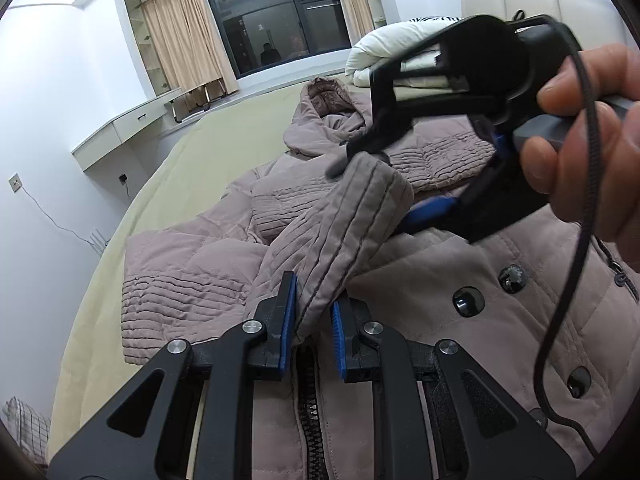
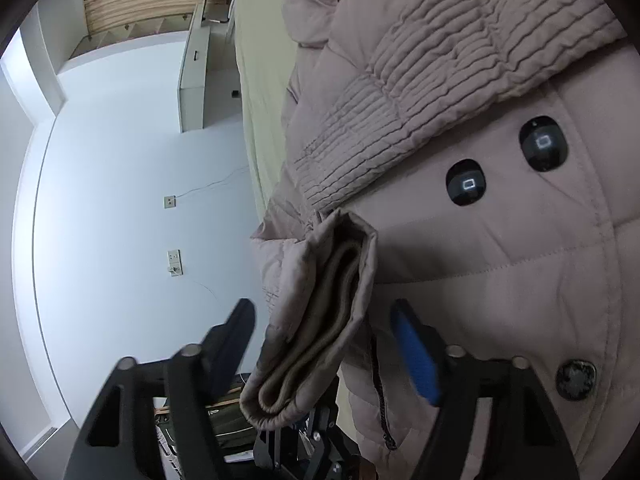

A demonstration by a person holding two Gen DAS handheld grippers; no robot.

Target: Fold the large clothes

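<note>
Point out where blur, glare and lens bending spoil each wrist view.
Left wrist view: the right gripper and the hand holding it are motion-smeared; ceiling lights glare in the dark window; walls bow at the rim. Right wrist view: that gripper's blue-padded fingers are soft; two glossy black buttons on the mauve quilted coat reflect a light.

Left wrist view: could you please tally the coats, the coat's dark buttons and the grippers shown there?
Coat: 1
Buttons: 3
Grippers (left gripper, right gripper): 2
Total: 6
</note>
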